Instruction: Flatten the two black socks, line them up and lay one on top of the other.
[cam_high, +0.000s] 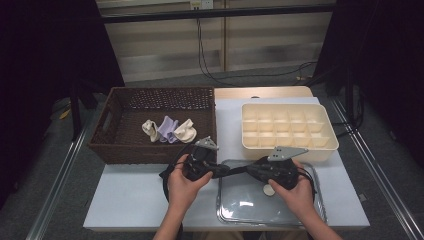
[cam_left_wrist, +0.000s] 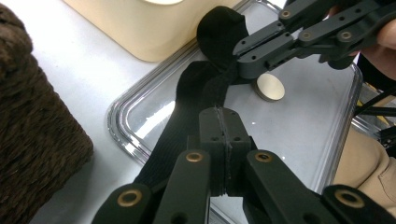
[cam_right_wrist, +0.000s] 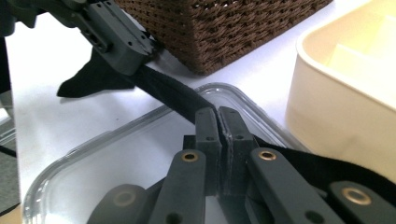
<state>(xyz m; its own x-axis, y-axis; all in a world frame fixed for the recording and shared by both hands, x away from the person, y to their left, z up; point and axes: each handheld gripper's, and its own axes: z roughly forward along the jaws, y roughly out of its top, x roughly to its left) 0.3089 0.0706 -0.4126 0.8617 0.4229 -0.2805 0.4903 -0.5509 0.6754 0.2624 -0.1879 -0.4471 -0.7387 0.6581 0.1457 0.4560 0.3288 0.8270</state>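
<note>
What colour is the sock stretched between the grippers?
Black sock, clearest in the left gripper view.

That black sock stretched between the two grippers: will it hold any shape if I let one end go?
Probably not. The black sock sags and folds between the left hand-held gripper and the right hand-held gripper, so it looks floppy. It seems light and thin, and will likely drop limp onto the clear tray.
</note>
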